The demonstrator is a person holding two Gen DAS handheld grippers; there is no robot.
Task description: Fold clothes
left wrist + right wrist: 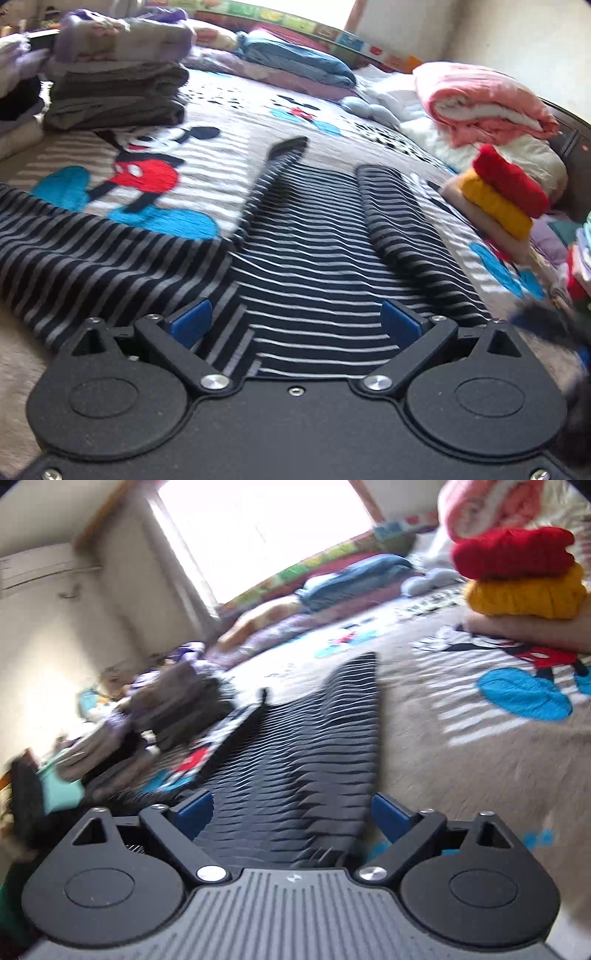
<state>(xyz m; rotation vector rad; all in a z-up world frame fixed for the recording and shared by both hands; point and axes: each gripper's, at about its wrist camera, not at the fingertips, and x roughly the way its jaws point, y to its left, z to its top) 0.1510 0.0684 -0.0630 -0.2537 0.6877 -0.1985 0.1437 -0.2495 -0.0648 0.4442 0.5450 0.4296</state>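
Note:
A black striped garment (314, 258) lies spread on the cartoon-print bedspread (207, 155), both sleeves folded in over its body. A second striped piece with grey bands (92, 258) lies to its left. My left gripper (295, 323) hovers over the garment's near edge, open, its blue pads (188, 325) far apart with nothing pinched. In the right wrist view the same striped cloth (314, 746) runs away from my right gripper (291, 814). Those jaws stand wide with the cloth's near end between them; the pads do not visibly press on it.
A stack of folded grey and floral clothes (118, 85) stands at the far left. A red, yellow and cream pile (506, 195) sits at the right, with a pink blanket (480, 99) behind it. Pillows (295, 55) line the far side of the bed.

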